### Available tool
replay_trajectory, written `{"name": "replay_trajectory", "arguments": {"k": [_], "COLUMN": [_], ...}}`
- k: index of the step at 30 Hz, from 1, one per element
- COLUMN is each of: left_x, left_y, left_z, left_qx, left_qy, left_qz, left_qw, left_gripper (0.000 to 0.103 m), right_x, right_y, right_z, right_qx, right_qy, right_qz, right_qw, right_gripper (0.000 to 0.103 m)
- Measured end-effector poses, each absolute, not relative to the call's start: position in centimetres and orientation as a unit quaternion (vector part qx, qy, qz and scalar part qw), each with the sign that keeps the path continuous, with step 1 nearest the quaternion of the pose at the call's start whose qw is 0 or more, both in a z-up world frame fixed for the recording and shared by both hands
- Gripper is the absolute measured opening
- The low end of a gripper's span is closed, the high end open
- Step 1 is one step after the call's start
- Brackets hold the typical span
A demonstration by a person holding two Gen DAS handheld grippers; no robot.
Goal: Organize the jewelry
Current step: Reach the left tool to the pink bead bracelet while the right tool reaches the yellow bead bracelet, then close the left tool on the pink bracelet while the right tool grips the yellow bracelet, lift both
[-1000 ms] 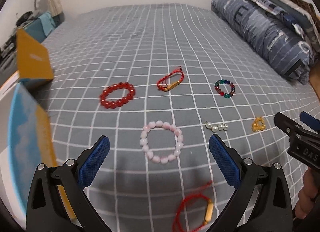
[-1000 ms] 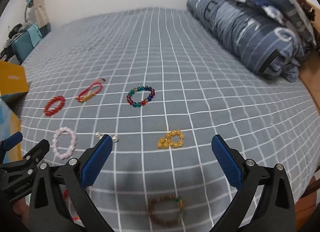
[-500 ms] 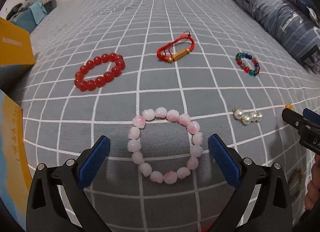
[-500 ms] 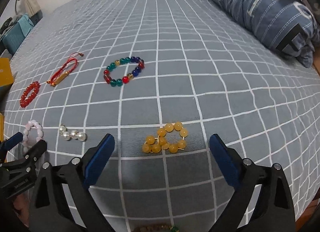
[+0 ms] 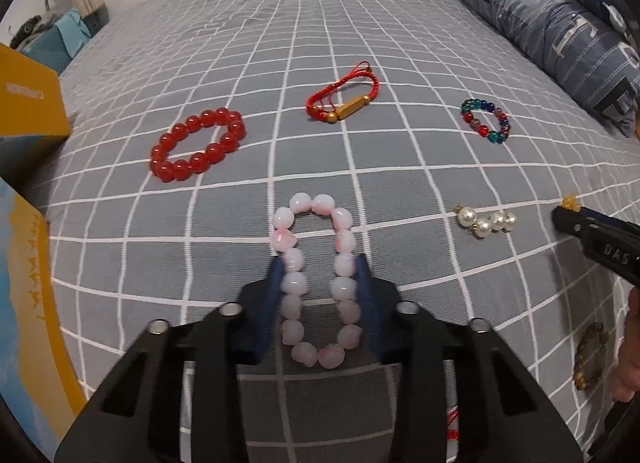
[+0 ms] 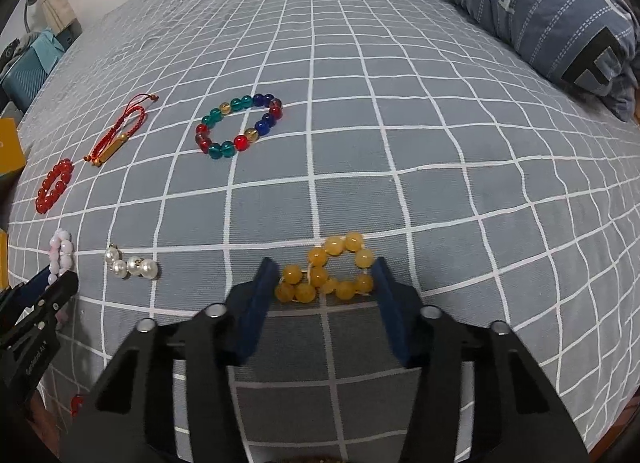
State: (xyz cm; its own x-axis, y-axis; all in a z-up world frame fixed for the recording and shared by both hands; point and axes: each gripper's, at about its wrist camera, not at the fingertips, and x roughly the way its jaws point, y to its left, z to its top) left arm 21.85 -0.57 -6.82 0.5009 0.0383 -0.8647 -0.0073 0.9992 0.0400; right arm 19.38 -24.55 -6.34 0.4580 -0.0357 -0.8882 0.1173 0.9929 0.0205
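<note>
My left gripper (image 5: 319, 265) is shut on the pink bead bracelet (image 5: 316, 279), squeezing it into a long narrow loop on the bed. My right gripper (image 6: 323, 269) has closed in around the yellow bead bracelet (image 6: 328, 273); its pads touch the beads on both sides. On the grey checked bedspread also lie a red bead bracelet (image 5: 198, 144), a red cord bracelet with a gold tube (image 5: 344, 103), a multicolour bead bracelet (image 6: 239, 125), a short string of pearls (image 5: 486, 220) and a brown bead bracelet (image 5: 588, 357).
Yellow and blue boxes (image 5: 28, 103) stand at the left edge of the bed. A rolled blue quilt (image 6: 532, 3) lies along the right side. Another red cord piece (image 5: 452, 421) shows under my left gripper.
Both grippers have moved down and forward and closed: the left onto the pink bracelet, squeezing it narrow, the right in around the yellow bracelet.
</note>
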Motion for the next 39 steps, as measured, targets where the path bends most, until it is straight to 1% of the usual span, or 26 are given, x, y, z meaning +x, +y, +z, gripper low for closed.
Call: {"name": "replay_trajectory", "arguments": {"k": [2, 3, 4, 5, 15, 32, 39], "left_x": [21.8, 21.8, 21.8, 21.8, 21.2, 19.7, 18.3], "left_y": [-0.4, -0.2, 0.0, 0.2, -0.4, -0.4, -0.8], "left_z": [-6.8, -6.7, -6.6, -6.5, -5.0, -2.0, -0.1], "left_qx": [0.011, 0.003, -0.004, -0.007, -0.007, -0.016, -0.009], "left_qy": [0.499, 0.499, 0.498, 0.497, 0.482, 0.450, 0.417], "left_qz": [0.013, 0.010, 0.009, 0.010, -0.005, -0.022, -0.019], "left_qw": [0.866, 0.867, 0.867, 0.867, 0.876, 0.893, 0.909], "left_gripper": [0.025, 0.024, 0.020, 0.011, 0.011, 0.011, 0.011], "right_x": [19.3, 19.3, 19.3, 19.2, 18.5, 16.4, 15.4], "right_y": [-24.6, -24.7, -24.7, -24.8, -24.8, -24.3, -23.9], "right_z": [-6.3, -6.3, -6.3, -6.2, -5.2, -2.6, -1.5], "right_qx": [0.040, 0.039, 0.040, 0.043, 0.047, 0.034, 0.029], "right_qy": [0.518, 0.518, 0.517, 0.515, 0.503, 0.468, 0.453], "right_qz": [-0.048, -0.051, -0.051, -0.050, -0.048, -0.049, -0.047], "right_qw": [0.853, 0.853, 0.853, 0.854, 0.862, 0.882, 0.890], "right_gripper": [0.029, 0.020, 0.017, 0.017, 0.012, 0.012, 0.012]}}
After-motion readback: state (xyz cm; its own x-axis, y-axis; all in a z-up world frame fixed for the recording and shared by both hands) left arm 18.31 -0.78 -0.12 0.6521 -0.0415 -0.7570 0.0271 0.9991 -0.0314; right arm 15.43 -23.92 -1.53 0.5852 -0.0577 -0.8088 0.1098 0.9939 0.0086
